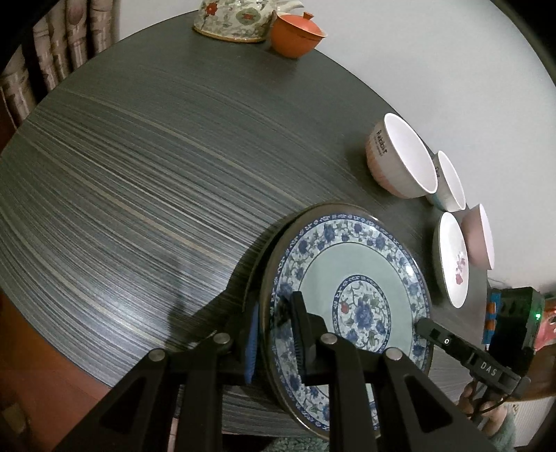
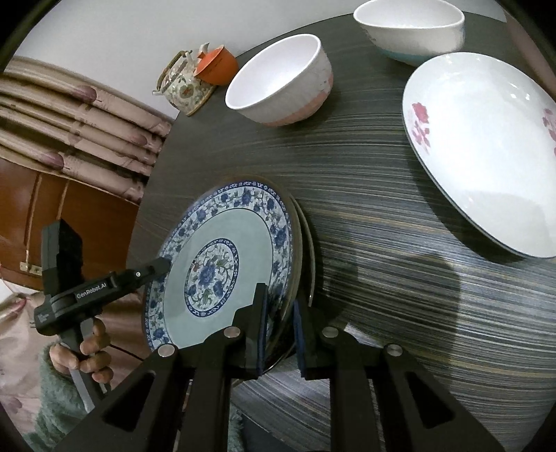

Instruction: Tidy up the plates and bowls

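A round plate (image 1: 333,267) with a blue-and-white flower pattern is held tilted just above the dark striped table (image 1: 139,174), near its front edge. My left gripper (image 1: 276,302) is shut on the plate's left rim, one pad on each face. In the right wrist view the same plate (image 2: 243,236) shows, and my right gripper (image 2: 279,299) is shut on its opposite rim. Each gripper also appears in the other's view: the right gripper (image 1: 422,325) at the plate's far edge, the left gripper (image 2: 163,266) likewise.
At the table's right side stand a pink-based white bowl (image 1: 399,160), a teal-based white bowl (image 1: 450,180), a pink bowl (image 1: 481,236) and a white dish with pink flowers (image 1: 453,259). A floral teapot (image 1: 236,17) and an orange lidded cup (image 1: 297,34) sit at the far edge.
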{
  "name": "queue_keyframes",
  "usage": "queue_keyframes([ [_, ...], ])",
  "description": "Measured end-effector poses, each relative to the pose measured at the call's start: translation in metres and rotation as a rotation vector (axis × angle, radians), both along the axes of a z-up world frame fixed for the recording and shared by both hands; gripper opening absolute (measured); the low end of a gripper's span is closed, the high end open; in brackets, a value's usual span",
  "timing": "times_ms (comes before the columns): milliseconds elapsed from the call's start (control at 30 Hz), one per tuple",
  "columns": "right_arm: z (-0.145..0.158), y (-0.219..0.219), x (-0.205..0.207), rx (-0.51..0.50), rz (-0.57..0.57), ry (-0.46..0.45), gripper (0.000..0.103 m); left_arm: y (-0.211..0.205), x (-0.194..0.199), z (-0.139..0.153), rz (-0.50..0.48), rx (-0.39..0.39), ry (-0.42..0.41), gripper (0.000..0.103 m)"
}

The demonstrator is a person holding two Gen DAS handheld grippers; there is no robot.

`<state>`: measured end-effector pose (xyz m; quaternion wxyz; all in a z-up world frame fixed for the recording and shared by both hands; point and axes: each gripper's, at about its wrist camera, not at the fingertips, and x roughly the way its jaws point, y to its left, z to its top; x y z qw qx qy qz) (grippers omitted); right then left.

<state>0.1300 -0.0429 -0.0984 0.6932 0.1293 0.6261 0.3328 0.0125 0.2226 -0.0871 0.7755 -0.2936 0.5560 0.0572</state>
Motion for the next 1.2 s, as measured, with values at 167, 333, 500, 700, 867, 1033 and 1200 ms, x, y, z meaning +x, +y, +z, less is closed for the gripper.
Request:
queue_keyframes([
  [167, -0.002, 0.01, -0.003, -0.032, 0.008, -0.011, 0.018, -0.004, 0.002, -0.001, 0.002, 0.023, -0.005, 0.018],
  [333, 0.0, 0.022, -0.008, -0.09, 0.033, -0.039, 0.02, -0.008, 0.002, -0.002, 0.003, 0.064, 0.003, 0.02],
  [500, 0.003, 0.036, -0.013, -0.169, 0.045, -0.081, 0.025, -0.015, 0.003, -0.008, 0.005, 0.1, 0.008, 0.023],
  [700, 0.009, 0.054, -0.015, -0.236, 0.06, -0.1, 0.041, -0.017, 0.002, -0.012, 0.016, 0.094, 0.002, 0.025],
  [867, 0.012, 0.075, -0.022, -0.342, 0.111, -0.179, 0.05, -0.016, 0.0, -0.011, 0.014, 0.107, -0.001, 0.027],
  [1033, 0.012, 0.087, -0.027, -0.396, 0.13, -0.239, 0.057, -0.016, 0.0, -0.014, 0.012, 0.112, 0.002, 0.027],
  [1200, 0.009, 0.091, -0.029, -0.432, 0.125, -0.255, 0.062, -0.021, 0.002, -0.017, -0.002, 0.137, 0.007, 0.028],
])
